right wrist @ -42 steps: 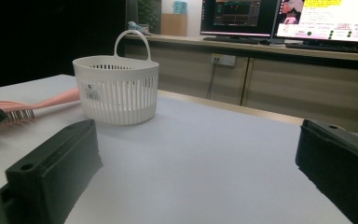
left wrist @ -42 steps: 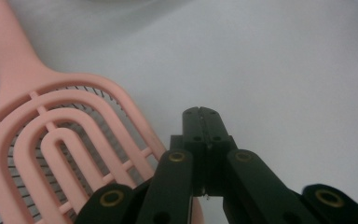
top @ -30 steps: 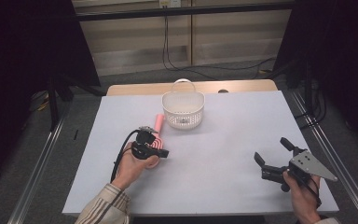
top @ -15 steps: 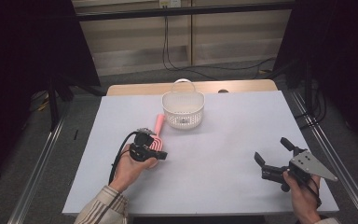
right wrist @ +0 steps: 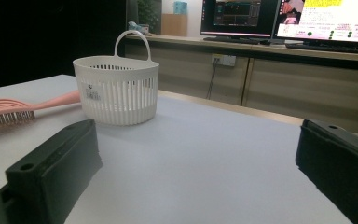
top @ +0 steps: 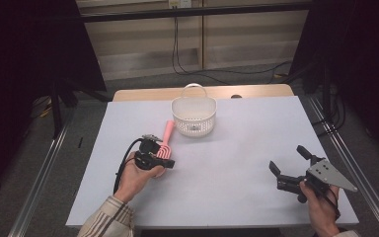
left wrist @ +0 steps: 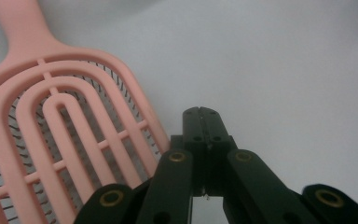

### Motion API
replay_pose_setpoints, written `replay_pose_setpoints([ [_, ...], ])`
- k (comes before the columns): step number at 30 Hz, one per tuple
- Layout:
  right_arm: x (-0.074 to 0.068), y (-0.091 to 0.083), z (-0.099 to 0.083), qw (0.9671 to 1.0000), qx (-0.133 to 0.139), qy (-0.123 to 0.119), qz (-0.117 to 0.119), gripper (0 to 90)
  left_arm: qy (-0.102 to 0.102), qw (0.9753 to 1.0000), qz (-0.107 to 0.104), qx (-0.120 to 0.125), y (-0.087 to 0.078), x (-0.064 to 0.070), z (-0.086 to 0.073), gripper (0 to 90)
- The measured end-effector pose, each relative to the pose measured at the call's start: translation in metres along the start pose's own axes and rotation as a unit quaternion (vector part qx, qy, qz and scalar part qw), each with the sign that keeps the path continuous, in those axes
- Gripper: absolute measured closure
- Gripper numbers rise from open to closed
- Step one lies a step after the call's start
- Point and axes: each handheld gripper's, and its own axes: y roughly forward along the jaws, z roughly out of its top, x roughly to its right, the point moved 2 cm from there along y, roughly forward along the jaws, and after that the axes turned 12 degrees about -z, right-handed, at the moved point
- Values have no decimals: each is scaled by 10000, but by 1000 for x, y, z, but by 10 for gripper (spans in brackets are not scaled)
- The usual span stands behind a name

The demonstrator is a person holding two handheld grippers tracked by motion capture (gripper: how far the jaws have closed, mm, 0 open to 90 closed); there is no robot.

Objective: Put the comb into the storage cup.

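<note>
A pink hairbrush (top: 166, 138) lies on the white table (top: 237, 148), its handle pointing toward a white slatted basket (top: 193, 117) with a hoop handle. My left gripper (top: 165, 160) rests at the brush's head. In the left gripper view its jaws are shut together with nothing between them (left wrist: 203, 116), and the brush's ribbed head (left wrist: 51, 121) sits just to their left. My right gripper (top: 287, 159) hovers near the table's front right with its jaws wide open and empty (right wrist: 196, 149). That view looks across at the basket (right wrist: 116, 91) and the brush (right wrist: 14, 109).
The basket stands empty near the table's far middle. A wooden strip (top: 256, 91) edges the far side of the table. Metal frame rails (top: 44, 168) run along both sides. Monitors (right wrist: 326, 18) sit on a bench beyond the table.
My left hand and its gripper have drifted very slightly left beside the brush head. The right gripper stays in place, still open.
</note>
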Motion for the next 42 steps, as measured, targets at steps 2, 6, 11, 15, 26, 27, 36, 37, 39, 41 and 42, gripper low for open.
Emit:
replay_pose_setpoints([
  [2, 0, 0, 0, 10000, -3, -2, -3, 0, -44, 10000, 23, 61, -1, 0, 0, 900],
  [6, 0, 0, 0, 10000, -1, 5, 4, 0, -23, 10000, 50, 32, -2, -1, 0, 900],
  [11, 0, 0, 0, 10000, -2, 5, 3, 0, 16, 9999, 129, -22, -2, -1, 1, 900],
  [15, 0, 0, 0, 10000, -6, 0, 6, 0, 12, 9999, 159, -1, -2, -1, 2, 900],
  [26, 0, 0, 0, 10000, -7, -3, 10, 0, -28, 9994, 355, 47, -10, -5, 3, 900],
  [27, 0, 0, 0, 10000, -3, 6, 10, 0, -59, 9991, 405, 89, -12, -5, 4, 900],
  [36, 0, 0, 0, 10000, -5, -10, 9, 0, -68, 9997, 217, -9, -10, -8, 3, 900],
  [37, 0, 0, 0, 10000, -5, -10, 9, 0, -72, 9998, 208, -2, -9, -8, 2, 900],
  [39, 0, 0, 0, 10000, -6, -9, 7, 0, -113, 9998, 162, 63, -9, -8, 3, 900],
  [41, 0, 0, 0, 10000, -6, -6, 11, 0, -138, 9998, 71, 127, -10, -9, 3, 900],
  [42, 0, 0, 0, 10000, -4, -7, 11, 0, -150, 9997, 41, 186, -10, -9, 3, 900],
])
